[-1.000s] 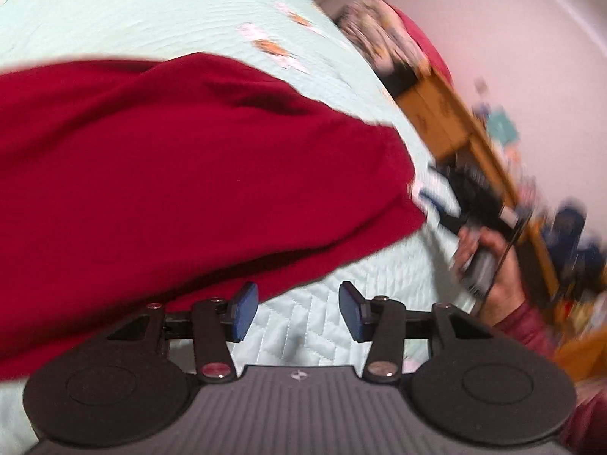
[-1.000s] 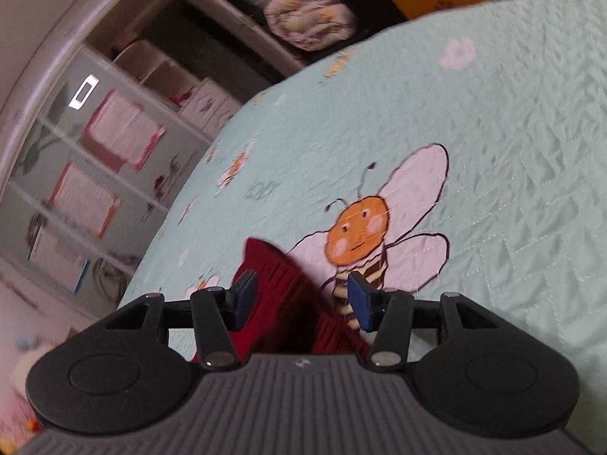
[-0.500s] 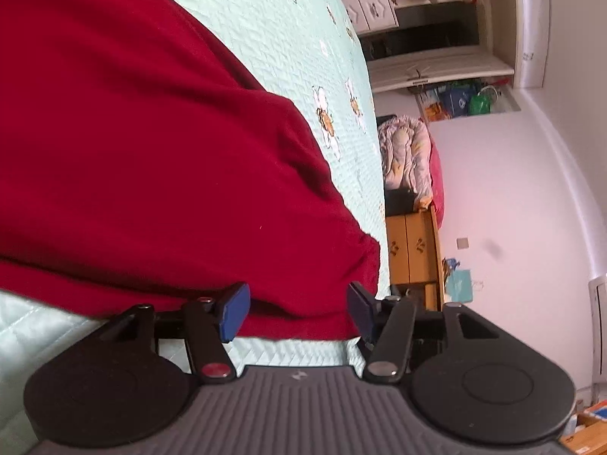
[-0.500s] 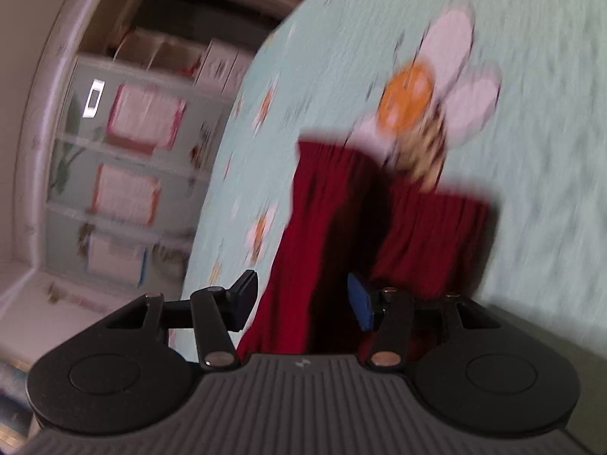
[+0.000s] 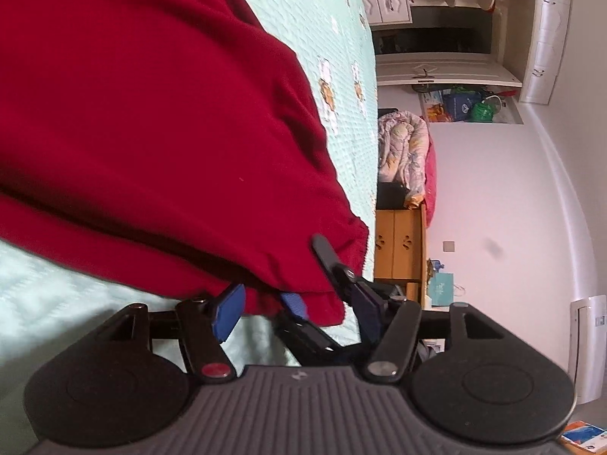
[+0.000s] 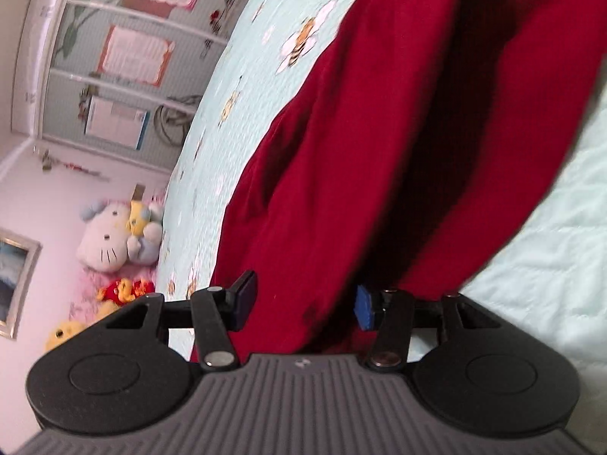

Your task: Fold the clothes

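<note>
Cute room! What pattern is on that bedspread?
Pale mint quilted bedspread with cartoon bees, clearest in the right wrist view.

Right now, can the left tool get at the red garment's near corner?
Probably yes: that corner of the garment hangs just ahead of the open left tool, between its fingers. But the right tool straddles the same corner inside that gap, so closing might hit it.

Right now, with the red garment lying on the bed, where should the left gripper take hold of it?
Grip the red garment at its gathered hem corner, coming in low from the bedspread side. That corner lies nearest the open left gripper, and its thick edge gives the fingers something to pinch.
</note>
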Demonstrator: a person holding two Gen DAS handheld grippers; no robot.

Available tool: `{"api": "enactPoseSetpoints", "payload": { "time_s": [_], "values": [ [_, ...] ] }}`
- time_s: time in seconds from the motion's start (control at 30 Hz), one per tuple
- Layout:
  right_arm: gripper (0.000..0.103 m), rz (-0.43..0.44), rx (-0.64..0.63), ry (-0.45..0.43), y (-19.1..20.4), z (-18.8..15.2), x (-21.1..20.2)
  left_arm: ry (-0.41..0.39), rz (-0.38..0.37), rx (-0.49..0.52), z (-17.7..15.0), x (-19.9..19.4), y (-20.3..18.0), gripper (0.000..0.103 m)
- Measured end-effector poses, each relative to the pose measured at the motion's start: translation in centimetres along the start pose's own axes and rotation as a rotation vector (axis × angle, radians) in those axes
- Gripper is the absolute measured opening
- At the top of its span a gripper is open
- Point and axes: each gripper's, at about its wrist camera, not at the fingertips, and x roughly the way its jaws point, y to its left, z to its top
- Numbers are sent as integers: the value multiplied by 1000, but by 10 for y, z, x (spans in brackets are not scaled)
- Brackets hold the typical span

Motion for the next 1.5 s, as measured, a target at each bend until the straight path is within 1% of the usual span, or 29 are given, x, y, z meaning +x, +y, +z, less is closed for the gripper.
{"api": "enactPoseSetpoints", "payload": {
  "time_s": [0.03, 0.07, 0.13, 0.17, 0.23, 0.3, 0.47, 0.57, 0.67, 0.7, 0.73, 0.77, 0.8, 0.83, 0.9, 0.97, 1.03, 1.1, 1.17, 1.27, 1.37, 1.43, 1.47, 1.5],
  "values": [
    [43, 7, -5, 7, 2, -1, 1, 3, -4, -10, -1, 3, 0, 66],
    [28, 16, -8, 17, 4, -1, 2, 6, -8, -20, -1, 6, -1, 66],
    [15, 46, 31, 19, 3, 2, 1, -7, -16, -26, -2, 9, -1, 66],
    [12, 63, 55, 18, 2, 3, 0, -21, -20, -25, -2, 9, -2, 66],
    [8, 94, 93, 7, 1, 5, -5, -62, -19, -22, -2, 6, -2, 66],
    [8, 122, 118, -4, 0, 6, -11, -103, -17, -24, -1, 1, -1, 66],
    [8, 126, 82, -27, 0, 5, -22, -204, 20, -4, 7, -10, 0, 66],
    [5, 117, 69, -35, -1, 6, -19, -195, 54, -25, 7, -8, 3, 66],
    [4, 94, 40, -34, -2, 5, -19, -186, 73, -14, 9, -7, 5, 62],
    [4, 84, 27, -36, -2, 6, -21, -183, 78, -9, 10, -6, 6, 57],
    [4, 75, 15, -40, -2, 6, -23, -180, 84, -5, 10, -6, 6, 45],
    [8, 57, 4, -55, -4, 7, -27, -178, 90, 0, 11, -5, 7, 38],
    [9, 36, -6, -77, -5, 8, -33, -175, 95, 5, 12, -5, 8, 17],
    [10, 13, -13, -111, -8, 11, -40, -172, 101, 9, 12, -4, 9, 1],
    [17, -25, 4, -194, -17, 23, -53, -172, 111, 27, 12, -6, 9, 0],
    [34, -63, 27, -280, -28, 37, -66, -170, 105, 41, 11, -8, 7, 0],
    [38, -98, 57, -372, -42, 57, -77, -163, 91, 51, 11, -9, 3, 0],
    [40, -112, 103, -443, -56, 77, -83, -158, 79, 59, 11, -11, 0, 0],
    [42, -86, 158, -480, -70, 97, -84, -157, 73, 57, 13, -11, -2, 0],
    [44, -91, 217, -544, -87, 120, -82, -156, 68, 45, 16, -9, -6, 0],
    [43, -46, 289, -537, -103, 138, -71, -151, 67, 47, 17, -7, -10, 0],
    [43, -43, 290, -531, -101, 146, -63, -147, 76, 58, 18, -7, -14, 0],
    [42, -45, 287, -529, -98, 150, -59, -145, 76, 59, 19, -7, -15, 0],
    [38, -50, 270, -521, -96, 154, -56, -145, 76, 59, 20, -7, -16, 0]
  ]
}}
